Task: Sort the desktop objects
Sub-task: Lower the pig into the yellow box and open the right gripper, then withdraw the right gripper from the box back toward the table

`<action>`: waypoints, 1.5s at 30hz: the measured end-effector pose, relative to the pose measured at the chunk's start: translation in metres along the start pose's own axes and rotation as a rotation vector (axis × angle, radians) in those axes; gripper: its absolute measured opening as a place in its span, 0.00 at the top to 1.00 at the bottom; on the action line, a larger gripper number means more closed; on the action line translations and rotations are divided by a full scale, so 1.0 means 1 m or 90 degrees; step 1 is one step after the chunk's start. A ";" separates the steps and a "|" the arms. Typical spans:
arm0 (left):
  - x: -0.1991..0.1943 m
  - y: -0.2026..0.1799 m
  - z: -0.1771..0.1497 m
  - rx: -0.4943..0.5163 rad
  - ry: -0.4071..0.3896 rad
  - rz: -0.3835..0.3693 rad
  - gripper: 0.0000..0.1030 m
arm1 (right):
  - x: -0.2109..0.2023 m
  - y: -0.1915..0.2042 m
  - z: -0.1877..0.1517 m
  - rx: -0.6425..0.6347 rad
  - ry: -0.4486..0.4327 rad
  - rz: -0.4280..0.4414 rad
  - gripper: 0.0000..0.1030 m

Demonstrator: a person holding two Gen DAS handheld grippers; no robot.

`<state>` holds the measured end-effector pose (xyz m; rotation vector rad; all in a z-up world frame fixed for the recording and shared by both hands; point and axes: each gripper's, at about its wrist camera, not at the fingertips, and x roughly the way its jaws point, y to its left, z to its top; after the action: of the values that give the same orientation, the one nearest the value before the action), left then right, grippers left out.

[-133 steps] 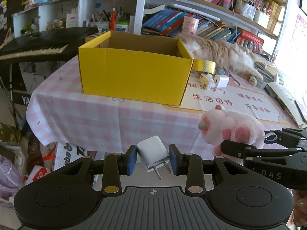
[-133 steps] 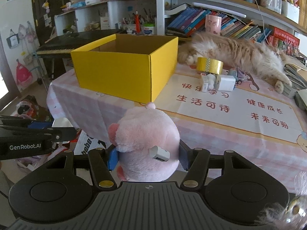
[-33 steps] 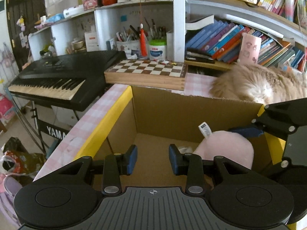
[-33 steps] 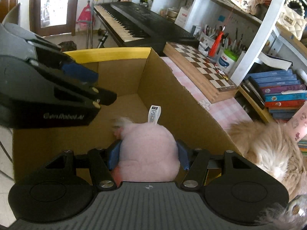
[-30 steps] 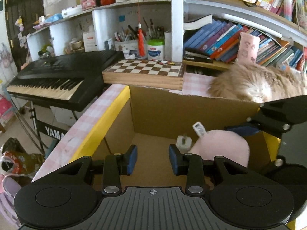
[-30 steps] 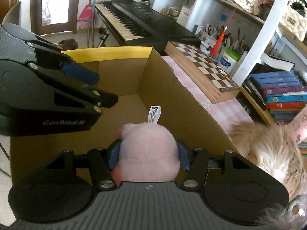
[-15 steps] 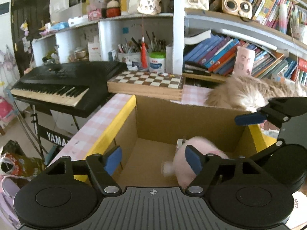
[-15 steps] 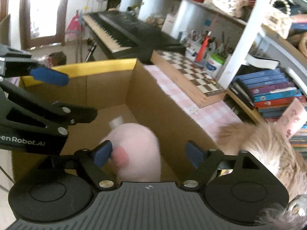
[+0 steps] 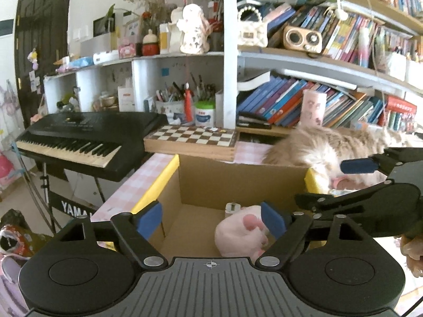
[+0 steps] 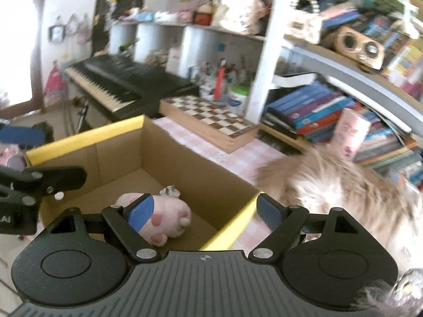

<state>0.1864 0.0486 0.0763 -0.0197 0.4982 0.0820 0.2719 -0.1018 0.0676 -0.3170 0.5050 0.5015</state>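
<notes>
A pink plush toy lies on the floor of the yellow cardboard box, with a white charger plug just behind it. My left gripper hovers above the box's near edge; its jaws are opening and nothing is pressed between them. In the right wrist view the plush toy lies loose in the box beside a blurred pale thing. My right gripper stands open over the box's right wall, touching nothing. Each gripper shows at the edge of the other's view.
A fluffy cat lies on the pink checked tablecloth right behind the box. A chessboard sits at the table's far edge and a black keyboard stands to the left. Crowded bookshelves fill the back.
Both grippers opened: the right let the plush toy go and it dropped onto the box floor by the plug. Both hands drew back and up from the box.
</notes>
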 end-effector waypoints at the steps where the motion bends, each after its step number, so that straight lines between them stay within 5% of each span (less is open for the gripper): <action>1: -0.004 0.000 -0.001 -0.001 -0.003 -0.002 0.17 | -0.007 -0.001 -0.002 0.011 -0.005 -0.008 0.19; 21: -0.086 0.007 -0.038 -0.010 -0.030 -0.025 0.13 | -0.126 0.007 -0.073 0.172 -0.033 -0.152 0.19; 45: -0.117 0.009 -0.111 -0.028 0.061 -0.031 0.12 | -0.178 0.063 -0.150 0.235 0.030 -0.177 0.19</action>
<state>0.0303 0.0446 0.0347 -0.0797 0.5917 0.0449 0.0462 -0.1769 0.0271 -0.0426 0.5781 0.1248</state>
